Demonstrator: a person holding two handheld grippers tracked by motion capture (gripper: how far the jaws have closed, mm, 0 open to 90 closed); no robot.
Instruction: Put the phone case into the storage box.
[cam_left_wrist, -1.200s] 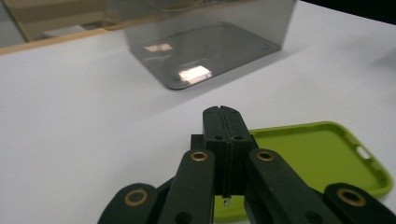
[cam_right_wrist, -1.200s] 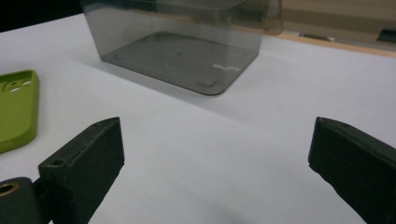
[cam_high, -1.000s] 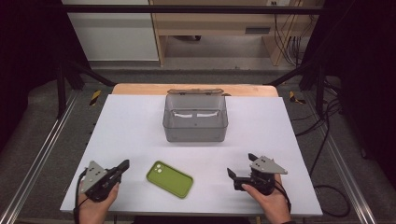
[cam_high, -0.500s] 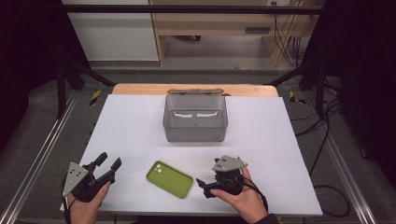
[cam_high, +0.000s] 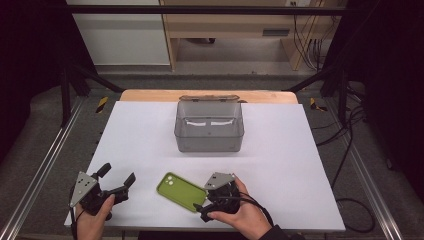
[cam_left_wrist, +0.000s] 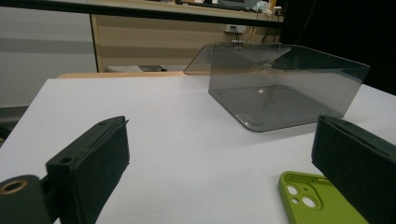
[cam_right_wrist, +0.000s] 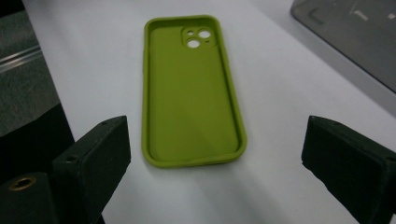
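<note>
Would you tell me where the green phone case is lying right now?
In the high view, the phone case lies on the table's near edge, between both grippers, nearer the right gripper.

No writing, label, brand, number or sign could be read anywhere in these pictures.

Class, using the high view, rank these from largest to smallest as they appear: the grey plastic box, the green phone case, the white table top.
1. white table top
2. grey plastic box
3. green phone case

The case lies nearer the camera than the box, yet looks clearly smaller, so the order holds.
</note>
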